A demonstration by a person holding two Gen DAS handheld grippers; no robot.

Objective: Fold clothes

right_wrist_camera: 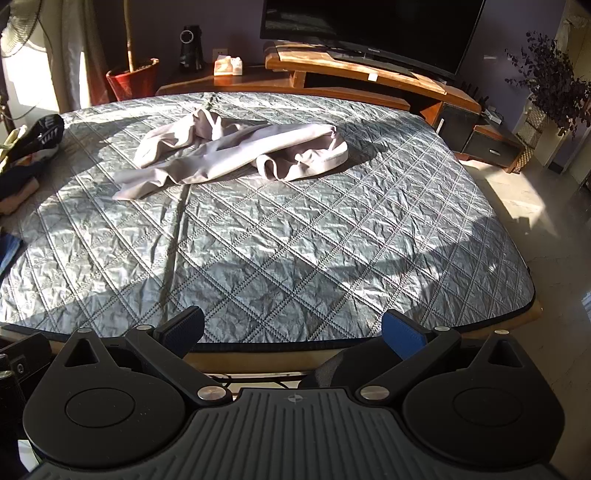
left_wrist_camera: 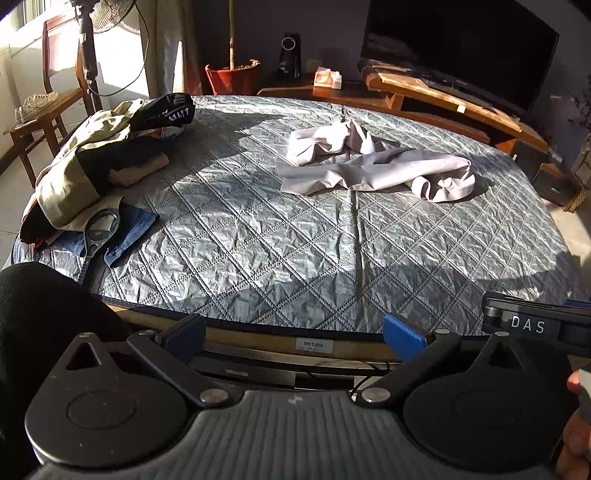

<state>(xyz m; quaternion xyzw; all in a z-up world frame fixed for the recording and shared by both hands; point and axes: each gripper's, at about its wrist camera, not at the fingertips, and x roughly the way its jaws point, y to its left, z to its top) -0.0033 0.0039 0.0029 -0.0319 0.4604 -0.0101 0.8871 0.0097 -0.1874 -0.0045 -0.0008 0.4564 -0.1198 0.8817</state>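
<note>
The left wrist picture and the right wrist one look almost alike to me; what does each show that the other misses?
Only the left wrist view shows the wooden chair with a shoe on it, the scissors on blue cloth, and the full clothes pile. Only the right wrist view shows the dried plant at the far right and the floor beside the table. Both show the crumpled grey garment on the quilted cover, the television, the red pot, and open grippers, left gripper, right gripper, holding nothing.
</note>
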